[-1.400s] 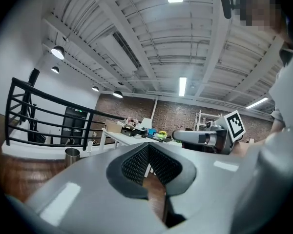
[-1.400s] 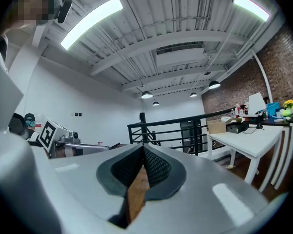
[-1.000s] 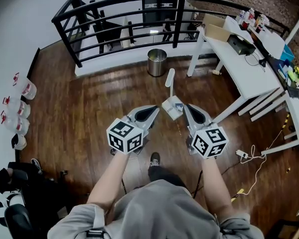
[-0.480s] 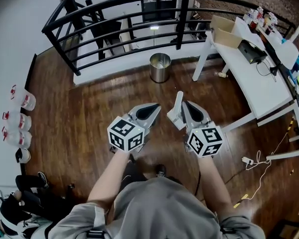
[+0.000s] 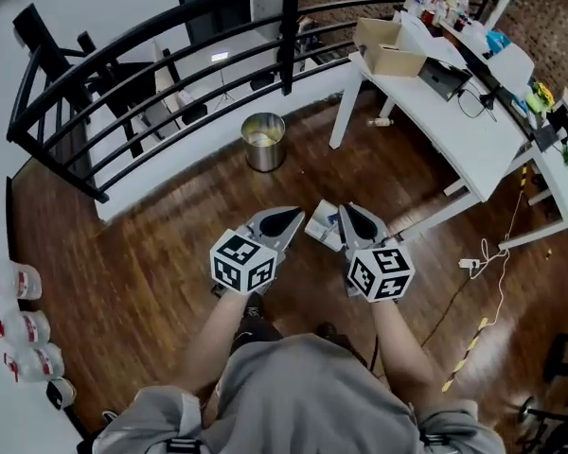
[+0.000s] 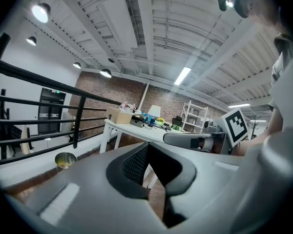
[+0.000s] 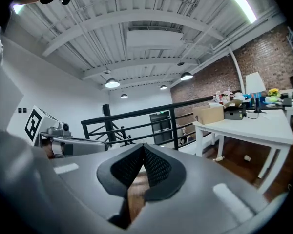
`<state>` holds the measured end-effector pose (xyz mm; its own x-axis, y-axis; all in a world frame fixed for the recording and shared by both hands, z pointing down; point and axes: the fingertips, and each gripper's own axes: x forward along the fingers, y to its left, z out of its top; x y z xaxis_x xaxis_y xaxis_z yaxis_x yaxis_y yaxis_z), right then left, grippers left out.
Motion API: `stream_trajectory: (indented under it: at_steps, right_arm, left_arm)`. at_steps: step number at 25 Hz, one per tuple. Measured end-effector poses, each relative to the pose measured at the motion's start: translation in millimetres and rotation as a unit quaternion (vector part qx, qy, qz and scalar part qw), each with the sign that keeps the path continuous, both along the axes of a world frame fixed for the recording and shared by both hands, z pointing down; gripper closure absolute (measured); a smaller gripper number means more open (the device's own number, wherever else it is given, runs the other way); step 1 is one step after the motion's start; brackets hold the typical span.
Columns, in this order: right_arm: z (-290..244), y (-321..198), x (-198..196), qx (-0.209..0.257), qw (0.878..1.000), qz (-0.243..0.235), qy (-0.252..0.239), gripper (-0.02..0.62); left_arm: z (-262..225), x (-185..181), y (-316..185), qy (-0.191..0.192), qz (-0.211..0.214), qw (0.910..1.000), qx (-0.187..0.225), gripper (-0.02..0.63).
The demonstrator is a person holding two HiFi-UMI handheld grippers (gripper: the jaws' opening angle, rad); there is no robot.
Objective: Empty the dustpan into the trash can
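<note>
Two grippers, the left gripper (image 5: pixel 286 218) and the right gripper (image 5: pixel 352 218), have their jaws pressed together, and each gripper view shows nothing pinched between them. The dustpan (image 5: pixel 322 227) shows in the head view between the two gripper tips, seemingly on the floor (image 5: pixel 161 253) beneath them; neither gripper view shows it, so no grip on it can be claimed. The can (image 5: pixel 263 140) stands farther ahead, near the foot of the railing (image 5: pixel 170 26), well apart from the dustpan and with something pale already inside.

By this layout the task looks to be at the reach for the dustpan, with nothing yet lifted. The next move probably calls for one gripper to spread its jaws, close on the handle, and keep the pan level until it is over the can's mouth, then tip it.

No brand or label can be read. The cubes carry only black-and-white square markers, and the print on the bottles (image 5: pixel 19 329) and the box (image 5: pixel 388 53) is too small.
</note>
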<state>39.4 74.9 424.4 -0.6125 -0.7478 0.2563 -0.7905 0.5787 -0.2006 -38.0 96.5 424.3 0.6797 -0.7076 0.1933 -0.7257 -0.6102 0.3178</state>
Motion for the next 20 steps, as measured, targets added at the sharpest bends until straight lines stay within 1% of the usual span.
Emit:
stream_trajectory:
  at_steps: [2, 5, 9, 12, 14, 17, 20]
  right_arm:
    - [10, -9, -7, -0.012, 0.999, 0.047, 0.006, 0.595]
    - [23, -18, -15, -0.026, 0.993, 0.114, 0.009, 0.595]
    - [49, -15, -21, -0.059, 0.985, 0.164, 0.014, 0.595]
    - [78, -12, -17, -0.085, 0.976, 0.2, 0.01, 0.595]
    - [102, -11, -11, -0.102, 0.968, 0.229, 0.004, 0.595]
    - [139, -16, -1, -0.13, 0.952, 0.275, -0.008, 0.589]
    - [169, -27, 13, -0.146, 0.936, 0.321, -0.004, 0.556]
  left_arm:
    - [9, -10, -10, 0.002, 0.039, 0.9992, -0.006, 0.6]
    - [22, -20, -24, 0.002, 0.091, 0.9957, -0.018, 0.6]
    - [41, -22, -37, -0.001, 0.136, 0.99, -0.039, 0.6]
    - [57, -14, -44, -0.007, 0.159, 0.986, -0.05, 0.6]
    - [67, -8, -47, -0.012, 0.172, 0.9835, -0.054, 0.6]
    - [83, -1, -56, -0.017, 0.185, 0.9808, -0.06, 0.6]
    - [101, 4, -64, -0.019, 0.19, 0.9788, -0.075, 0.6]
